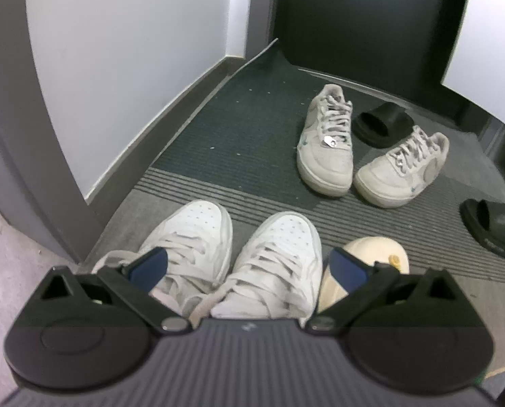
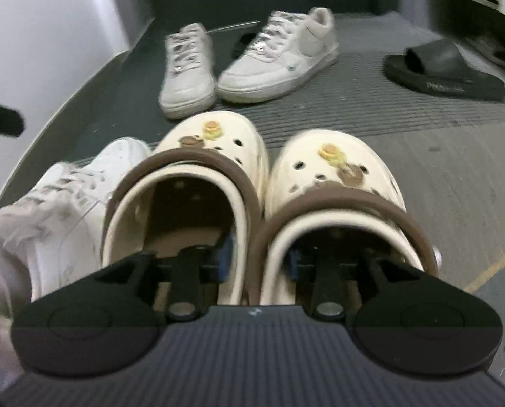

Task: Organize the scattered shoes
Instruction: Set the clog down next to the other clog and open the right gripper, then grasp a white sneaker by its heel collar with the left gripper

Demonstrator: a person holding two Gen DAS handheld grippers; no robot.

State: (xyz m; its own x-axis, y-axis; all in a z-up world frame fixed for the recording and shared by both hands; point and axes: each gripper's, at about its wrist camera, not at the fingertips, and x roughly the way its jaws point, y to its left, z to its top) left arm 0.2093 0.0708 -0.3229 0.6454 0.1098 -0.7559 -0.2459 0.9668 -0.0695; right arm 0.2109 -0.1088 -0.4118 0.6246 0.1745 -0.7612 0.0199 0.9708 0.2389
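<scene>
- Shoes lie scattered on a dark ribbed entrance mat [image 1: 245, 129] set against a white wall [image 1: 117, 51].
- A pair of white leather lace-up sneakers [image 1: 232, 254] stands side by side, toes pointing away, directly under the left claw [image 1: 249, 268]; its blue-padded fingers are spread wide, one over each shoe's outer edge, gripping nothing.
- A pair of cream rubber clogs with brown heel straps [image 2: 252, 190] sits just right of the white sneakers, touching each other; yellow and brown charms dot their holed toes.
- The right claw [image 2: 259, 257] reaches into the clogs, one finger inside each opening, narrowed on the two inner walls pressed together between them.
- Farther off, a pair of grey-white lace-up sneakers with teal marks [image 1: 364, 152] rests with toes close and heels splayed apart.
- One black rubber slide sandal [image 1: 383, 123] lies just behind them; a second black slide [image 1: 493, 229] sits well apart to the right.
</scene>
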